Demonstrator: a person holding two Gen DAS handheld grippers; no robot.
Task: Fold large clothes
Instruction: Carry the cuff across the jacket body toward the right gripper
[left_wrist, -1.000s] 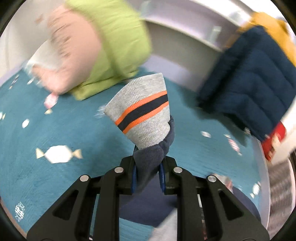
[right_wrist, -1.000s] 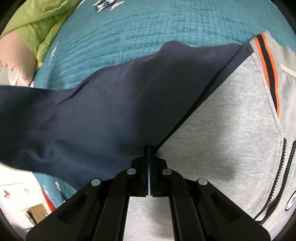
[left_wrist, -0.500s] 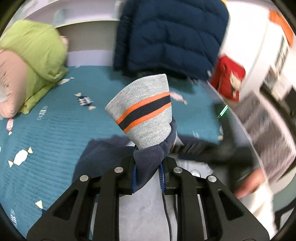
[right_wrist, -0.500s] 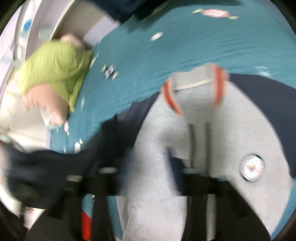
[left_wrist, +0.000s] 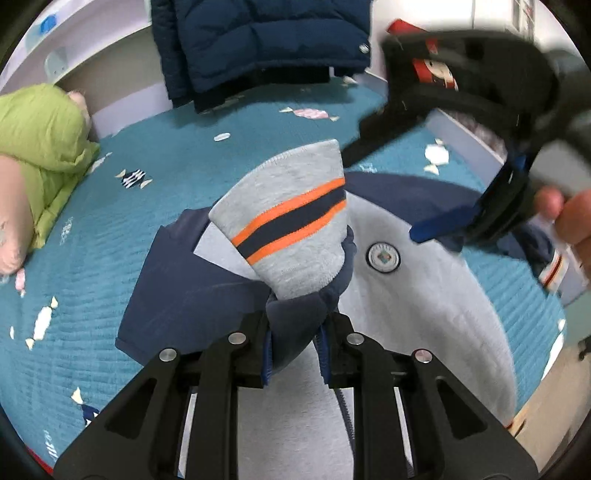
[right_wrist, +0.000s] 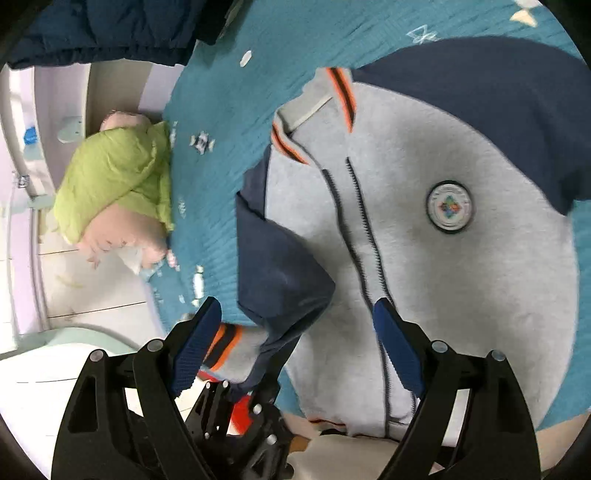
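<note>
1. The bed (left_wrist: 155, 192), under a teal cover, fills the space ahead of both tools. The jacket (right_wrist: 461, 280) lies on it front up, zip closed, grey body and navy sleeves, directly below and ahead of the right tool.
2. Step in hand, as I judge it: folding the sleeve across the body. The sleeve (right_wrist: 280, 273) runs from the shoulder, ahead of the right tool, down over the left part of the grey front to the left tool.
3. The left tool (left_wrist: 295, 350) is nearly closed, its pads pinching the navy sleeve just behind the cuff (left_wrist: 291, 221). The striped cuff stands up just ahead of its fingertips, above the jacket's front.
4. The right tool (right_wrist: 295, 350) holds nothing. Its jaws are opening and already wide, with only the jacket far below between them.
5. Next move, by my reading: lower the cuff onto the grey front so the sleeve lies flat across the chest, then let go. The right tool is free to pin the fold or fetch the other sleeve, which lies ahead of it to the right.
6. Against the frame a second ago: the right tool was then clamped shut on the jacket at the seam of navy and grey; it has now let go and sits higher. The left tool held the cuff over bare bed then; it now hangs over the jacket, same grip.
</note>
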